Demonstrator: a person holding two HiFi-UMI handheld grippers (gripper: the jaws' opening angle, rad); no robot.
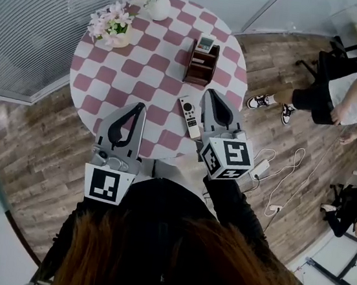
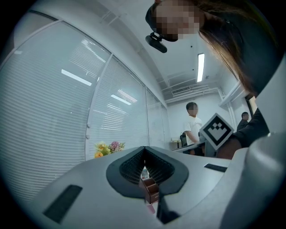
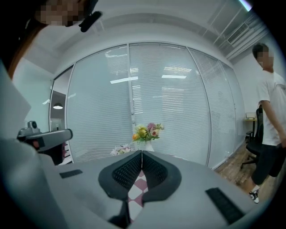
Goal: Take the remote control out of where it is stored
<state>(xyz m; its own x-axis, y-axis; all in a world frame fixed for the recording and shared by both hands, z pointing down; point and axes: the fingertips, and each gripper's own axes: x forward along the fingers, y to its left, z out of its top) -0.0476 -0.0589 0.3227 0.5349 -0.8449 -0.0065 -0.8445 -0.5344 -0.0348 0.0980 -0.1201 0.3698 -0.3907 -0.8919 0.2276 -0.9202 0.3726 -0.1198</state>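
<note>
Both the left tool (image 1: 140,107) and the right tool (image 1: 210,94) are pressed together, pinching nothing. A white remote control (image 1: 190,115) lies flat on the worktop (image 1: 142,69) just left of the right tool. Another handset (image 1: 206,43) stands in the wooden holder (image 1: 200,68) ahead. To draw that one, spread the jaws first, pinch its exposed top and lift straight up.

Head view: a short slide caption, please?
White remote lies on checkered table beside the shut right gripper; wooden organizer stands beyond.
</note>
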